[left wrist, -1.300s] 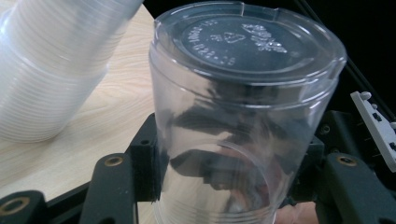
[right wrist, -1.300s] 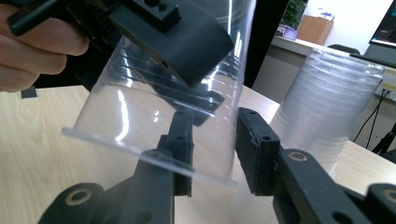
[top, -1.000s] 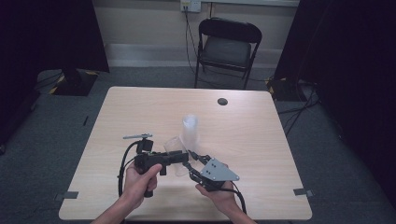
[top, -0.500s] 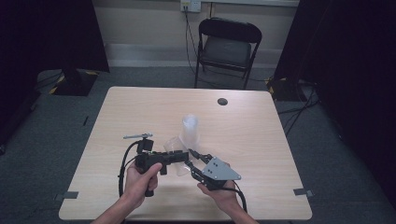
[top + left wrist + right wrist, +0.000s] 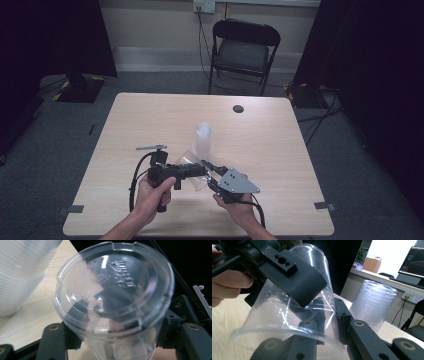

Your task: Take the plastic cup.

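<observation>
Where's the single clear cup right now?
The cup is held between both hand-held grippers, left and right, over the table's near edge in the high view, just in front of the cup stack.

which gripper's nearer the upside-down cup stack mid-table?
Left, marginally. The left gripper sits just in front of the cup stack, holding a single clear cup. The right gripper is on that same cup, a touch nearer the person.

Black left gripper (image 5: 197,171); right gripper (image 5: 210,175) grey-plated, brass screws, black cables; forearms bare.
</observation>
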Motion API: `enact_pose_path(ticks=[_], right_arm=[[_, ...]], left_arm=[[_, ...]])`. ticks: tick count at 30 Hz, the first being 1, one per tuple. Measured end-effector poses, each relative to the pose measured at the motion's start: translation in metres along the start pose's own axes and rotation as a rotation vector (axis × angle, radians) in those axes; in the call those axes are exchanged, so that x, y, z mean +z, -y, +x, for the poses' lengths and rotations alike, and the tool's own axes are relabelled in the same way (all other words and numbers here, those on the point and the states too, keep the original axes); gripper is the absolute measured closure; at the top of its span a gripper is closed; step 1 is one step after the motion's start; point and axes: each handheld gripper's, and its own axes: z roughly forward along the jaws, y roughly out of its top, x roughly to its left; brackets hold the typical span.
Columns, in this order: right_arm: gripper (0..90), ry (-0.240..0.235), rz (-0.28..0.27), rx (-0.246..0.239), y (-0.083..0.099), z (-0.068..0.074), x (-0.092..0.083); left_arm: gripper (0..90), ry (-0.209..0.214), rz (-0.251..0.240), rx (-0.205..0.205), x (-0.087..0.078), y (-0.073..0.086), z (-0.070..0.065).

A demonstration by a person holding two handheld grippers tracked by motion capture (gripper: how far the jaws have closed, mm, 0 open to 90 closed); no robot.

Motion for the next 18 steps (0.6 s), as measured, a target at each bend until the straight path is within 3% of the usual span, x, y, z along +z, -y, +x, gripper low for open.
enact_pose_path(ticks=[10,18], right_arm=[[85.8,0.002,-0.011,-0.005,-0.0010,0.0000,-0.0025],[86.5,0.015,-0.003,0.013,-0.0013,-0.0024,-0.0038]], left_arm=[[24.3,0.018,0.002,0.030,0.0003,-0.0001,-0.0003],[20.9,0.013,0.019,0.061,0.0013,0.0009,-0.0026]])
